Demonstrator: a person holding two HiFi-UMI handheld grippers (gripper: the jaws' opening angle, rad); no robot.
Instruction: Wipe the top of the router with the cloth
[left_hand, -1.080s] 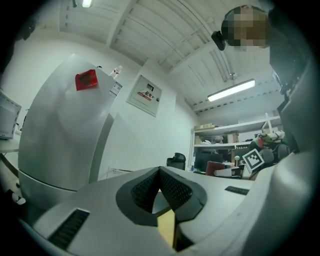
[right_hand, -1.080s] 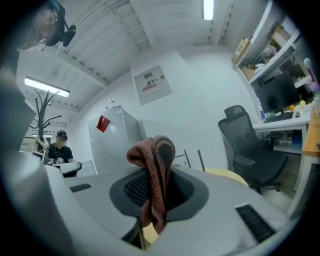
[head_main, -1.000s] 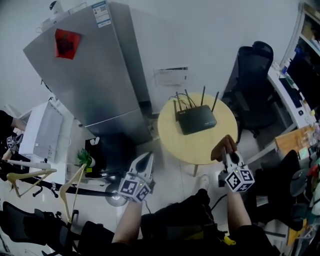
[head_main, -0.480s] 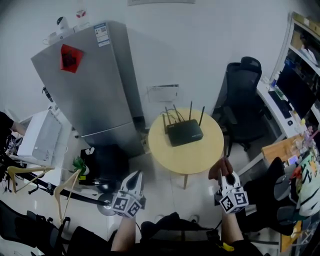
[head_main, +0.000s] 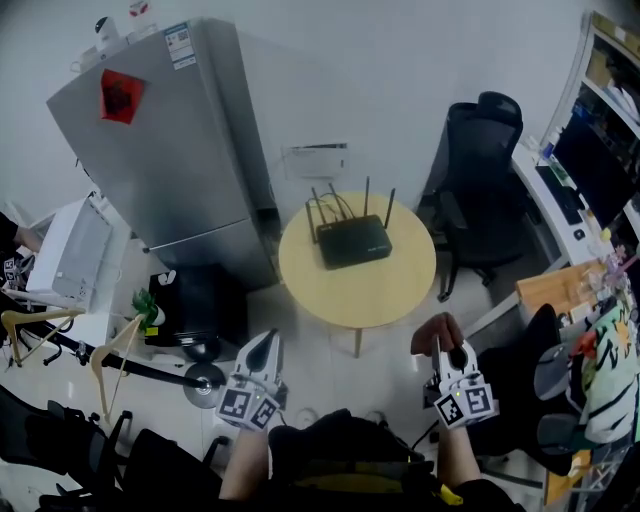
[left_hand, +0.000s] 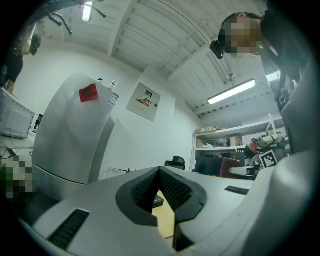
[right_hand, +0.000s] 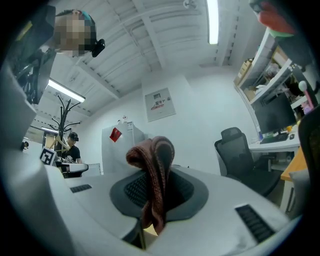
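Right gripper (head_main: 447, 358) is clamped on the cloth (right_hand: 154, 172). It's a reddish-brown knit, bunched and folded over the jaw tips, with one end hanging down between the pads in the right gripper view. Left gripper (head_main: 262, 348) has its jaws together at the tips with nothing between them. Through the slit below the tips we see a strip of yellow counter top. We hold both grippers low, off the near edge of the round counter (head_main: 360, 300) and well apart from each other. Router (head_main: 352, 241) sits on the counter's far half: black, flat, antennas standing up along its back edge, thin cables behind it. Cloth is well short of the router, no contact. We also see a grey fridge (head_main: 165, 150) left of the counter and a black office chair (head_main: 478, 180) to its right.
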